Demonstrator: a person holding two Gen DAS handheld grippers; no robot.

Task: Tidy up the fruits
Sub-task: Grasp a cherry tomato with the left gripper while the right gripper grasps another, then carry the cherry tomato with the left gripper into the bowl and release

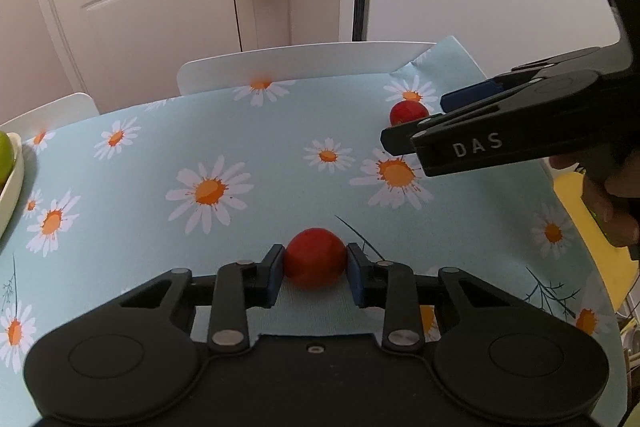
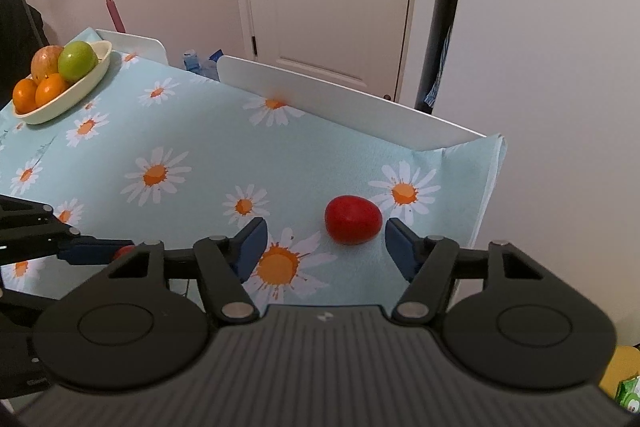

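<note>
In the left wrist view, a red fruit [image 1: 315, 263] is being clamped squarely between the pads of the left tongs [image 1: 315, 269]; it is sitting on the daisy-patterned tabletop [image 1: 160, 155], dead ahead at twelve o'clock from that tool, so a straight lift is judged to be all that is needed there. The fruit bowl [image 2: 86, 83] is being seen far off at about ten o'clock in the right wrist view, already loaded with oranges and apples.

Further right, a second red fruit [image 2: 353, 219] is being framed by the right tongs [image 2: 325, 247], whose jaws are standing apart with nothing pressed. That fruit is lying at about one o'clock from their midline, almost against the right-hand pad [image 2: 400, 247] and well clear of the left-hand one. Its long axis is lying roughly three to nine o'clock, along the closing line. A small shift toward three o'clock is judged necessary before closing, or the fruit may be nudged sideways.
</note>
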